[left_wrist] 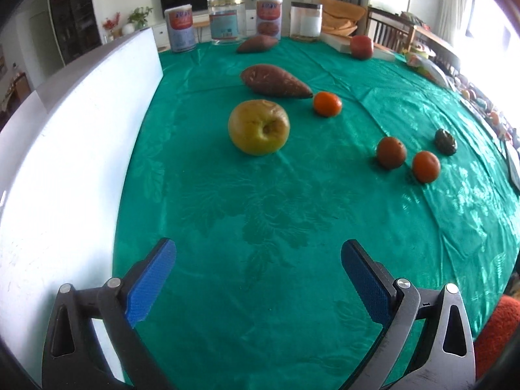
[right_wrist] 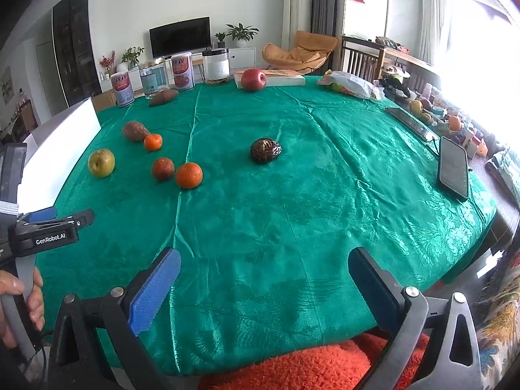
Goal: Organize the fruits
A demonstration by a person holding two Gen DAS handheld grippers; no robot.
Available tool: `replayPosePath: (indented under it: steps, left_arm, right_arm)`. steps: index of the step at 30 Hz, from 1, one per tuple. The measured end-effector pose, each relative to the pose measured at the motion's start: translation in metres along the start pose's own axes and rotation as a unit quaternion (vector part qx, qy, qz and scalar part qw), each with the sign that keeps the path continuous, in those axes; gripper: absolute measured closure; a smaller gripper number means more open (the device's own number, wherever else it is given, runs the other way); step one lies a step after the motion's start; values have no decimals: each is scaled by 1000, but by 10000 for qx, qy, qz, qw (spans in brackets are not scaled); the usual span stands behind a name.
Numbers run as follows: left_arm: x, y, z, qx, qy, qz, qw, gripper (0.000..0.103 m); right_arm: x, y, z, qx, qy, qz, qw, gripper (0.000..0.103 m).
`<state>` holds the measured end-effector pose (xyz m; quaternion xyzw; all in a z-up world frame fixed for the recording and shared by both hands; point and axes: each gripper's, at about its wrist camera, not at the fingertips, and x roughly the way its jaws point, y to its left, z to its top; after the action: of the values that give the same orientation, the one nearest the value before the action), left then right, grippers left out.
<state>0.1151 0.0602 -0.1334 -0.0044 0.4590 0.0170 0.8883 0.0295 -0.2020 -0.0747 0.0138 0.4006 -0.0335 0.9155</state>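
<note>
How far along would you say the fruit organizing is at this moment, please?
Nothing looks sorted yet. The left claw and right claw are both open and empty above the green tablecloth. Still loose: the yellow-green apple, three oranges, the red apple by the book, and the dark fruit.

Green patterned tablecloth (right_wrist: 292, 221) covers the whole table. Near the left edge sits a yellow-green apple (left_wrist: 258, 127), a sweet potato (left_wrist: 274, 81) just behind it, a small orange (left_wrist: 327, 104) at its tip. Toward the middle, a brownish orange (left_wrist: 391, 152) and a bright orange (left_wrist: 426, 166) nearly touching, a dark shrivelled fruit (right_wrist: 265, 150) apart. Along the far edge: second sweet potato (left_wrist: 256, 44), tins and jars (left_wrist: 226, 21), a red apple (right_wrist: 253, 79) in front of a white book (right_wrist: 286, 79). A phone (right_wrist: 453, 167) lies by the right edge; a white board (left_wrist: 74, 149) stands along the left edge.
</note>
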Motion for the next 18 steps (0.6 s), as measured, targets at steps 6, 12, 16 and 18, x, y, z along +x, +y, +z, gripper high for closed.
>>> replayPosePath:
  steps: [6, 12, 16, 18]
  left_arm:
    - [11, 3, -1, -38, 61, 12, 10000, 0]
    - [11, 4, -1, -58, -26, 22, 10000, 0]
    - [11, 4, 0, -65, -34, 24, 10000, 0]
    - [11, 3, 0, -65, -34, 24, 10000, 0]
  right_arm:
    - [-1, -1, 0, 30, -15, 16, 10000, 1]
    - [2, -4, 1, 127, 54, 94, 9999, 1]
    - [2, -6, 1, 168, 45, 149, 9997, 1]
    - [3, -7, 1, 186, 49, 180, 9997, 1]
